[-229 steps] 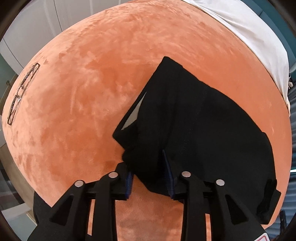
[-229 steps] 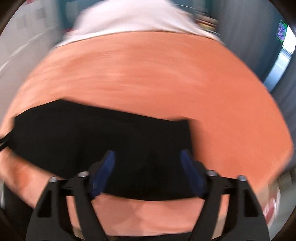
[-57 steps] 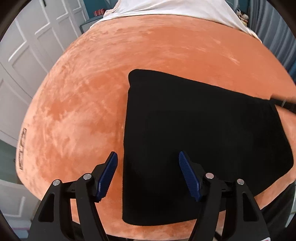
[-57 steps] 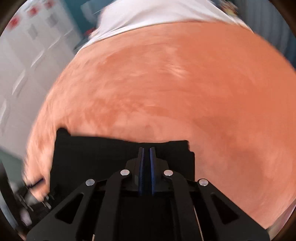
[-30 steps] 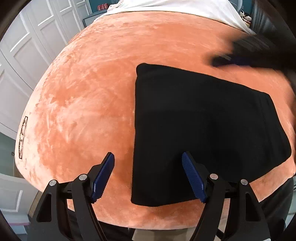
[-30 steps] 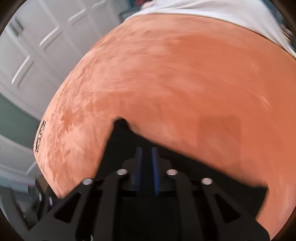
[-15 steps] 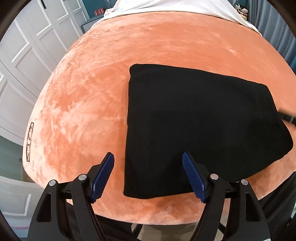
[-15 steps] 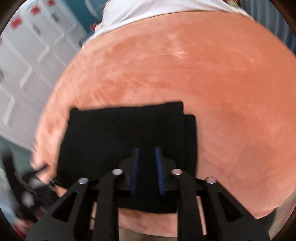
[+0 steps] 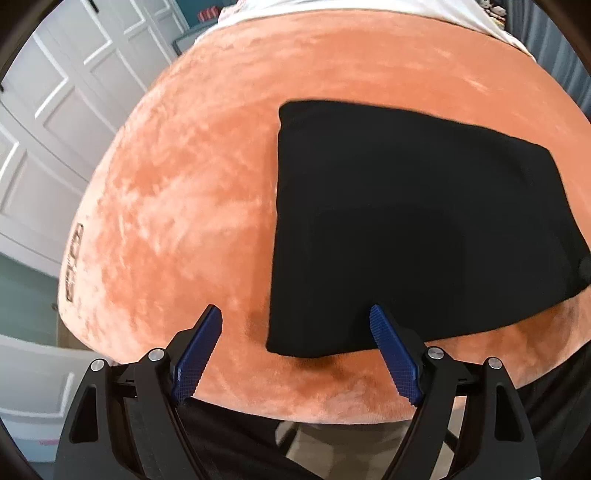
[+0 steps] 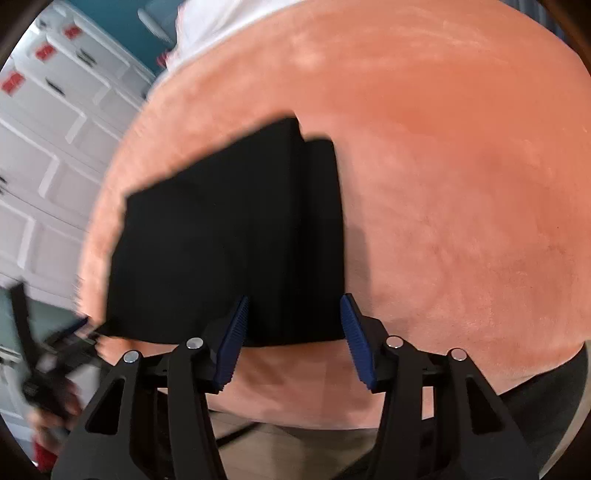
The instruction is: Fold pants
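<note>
The black pants (image 9: 424, 229) lie folded into a flat rectangle on the orange plush bed cover (image 9: 192, 206). My left gripper (image 9: 293, 313) hovers over their near left corner, its jaws wide and still opening, with nothing pressed between the blue pads. In the right wrist view the pants (image 10: 229, 251) show a narrow lower layer sticking out along their right side. My right gripper (image 10: 294, 298) stands above their near right edge with its jaws opening and the pads clear of the cloth. The left gripper (image 10: 55, 347) appears blurred at the lower left there.
White panelled cabinet doors (image 9: 62, 122) stand left of the bed. A white sheet (image 9: 369, 9) covers its far end. The near bed edge (image 9: 332, 402) curves down to a person's dark clothing (image 9: 229, 435). Bare orange cover (image 10: 461, 184) stretches right of the pants.
My right gripper went from shut to open and drew back from the far side of the pants to their near right edge. The left gripper's jaws widened a little.
</note>
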`<state>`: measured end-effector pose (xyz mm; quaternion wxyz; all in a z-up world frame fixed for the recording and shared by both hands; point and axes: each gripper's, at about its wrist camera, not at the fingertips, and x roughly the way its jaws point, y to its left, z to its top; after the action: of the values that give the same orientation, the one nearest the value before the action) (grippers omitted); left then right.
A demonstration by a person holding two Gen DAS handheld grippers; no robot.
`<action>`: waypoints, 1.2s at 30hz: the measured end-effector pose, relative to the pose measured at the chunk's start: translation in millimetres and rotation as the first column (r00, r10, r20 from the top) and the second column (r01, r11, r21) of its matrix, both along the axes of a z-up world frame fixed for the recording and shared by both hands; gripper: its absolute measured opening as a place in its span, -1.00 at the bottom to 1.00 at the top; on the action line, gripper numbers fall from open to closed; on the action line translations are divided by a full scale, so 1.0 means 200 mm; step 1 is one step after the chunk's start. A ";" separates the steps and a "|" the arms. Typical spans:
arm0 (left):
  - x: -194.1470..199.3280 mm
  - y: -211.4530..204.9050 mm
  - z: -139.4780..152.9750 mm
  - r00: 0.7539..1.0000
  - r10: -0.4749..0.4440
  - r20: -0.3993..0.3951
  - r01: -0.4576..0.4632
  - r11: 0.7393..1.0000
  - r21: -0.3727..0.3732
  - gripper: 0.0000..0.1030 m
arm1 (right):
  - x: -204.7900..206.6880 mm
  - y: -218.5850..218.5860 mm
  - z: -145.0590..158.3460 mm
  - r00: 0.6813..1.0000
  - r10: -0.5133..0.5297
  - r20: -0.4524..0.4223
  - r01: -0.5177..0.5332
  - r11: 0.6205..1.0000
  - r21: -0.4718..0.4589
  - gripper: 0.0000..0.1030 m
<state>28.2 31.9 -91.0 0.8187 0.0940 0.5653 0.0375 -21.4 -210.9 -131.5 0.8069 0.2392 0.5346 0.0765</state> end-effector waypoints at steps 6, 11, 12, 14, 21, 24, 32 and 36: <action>0.01 -0.05 -0.01 1.000 -0.004 -0.019 0.003 1.000 -0.011 0.57 | 0.17 -0.03 0.00 0.999 0.030 0.017 -0.032 0.992 0.123 -0.18; 0.00 -0.09 0.01 1.000 -0.017 -0.024 0.017 1.000 -0.006 0.57 | 0.25 0.05 -0.14 0.997 0.068 -0.034 -0.066 0.996 0.063 -0.34; 0.00 -0.09 0.00 1.000 -0.014 -0.026 0.014 1.000 -0.002 0.57 | 0.25 0.06 -0.10 0.997 0.079 -0.022 -0.077 0.995 0.061 -0.77; 0.01 -0.09 0.00 0.999 -0.010 -0.031 0.010 1.000 -0.003 0.57 | 0.23 0.05 0.02 0.996 0.090 0.030 -0.093 0.987 0.129 -0.80; 0.01 -0.17 0.01 0.998 -0.057 -0.012 0.057 0.998 -0.004 0.61 | 0.18 0.05 0.07 0.991 0.113 0.069 -0.110 0.993 -0.052 -0.69; 0.01 -0.20 0.00 0.997 -0.070 -0.029 0.070 0.998 -0.001 0.61 | 0.16 -0.02 -0.06 0.998 0.060 0.018 -0.060 0.998 -0.008 -0.40; -0.03 -0.25 -0.01 0.993 -0.109 -0.034 0.107 0.992 -0.065 0.61 | -0.21 0.07 0.12 0.978 0.189 0.093 -0.146 0.927 -0.345 -0.39; -0.06 -0.31 -0.04 0.990 -0.138 -0.035 0.136 0.989 -0.053 0.61 | -0.25 0.19 0.01 0.962 0.259 0.081 -0.188 0.852 -0.489 -0.40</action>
<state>15.5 -29.1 -99.7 0.8103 0.1123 0.5741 -0.0349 -72.0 -172.4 -128.6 0.8628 -0.0366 0.5013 0.0532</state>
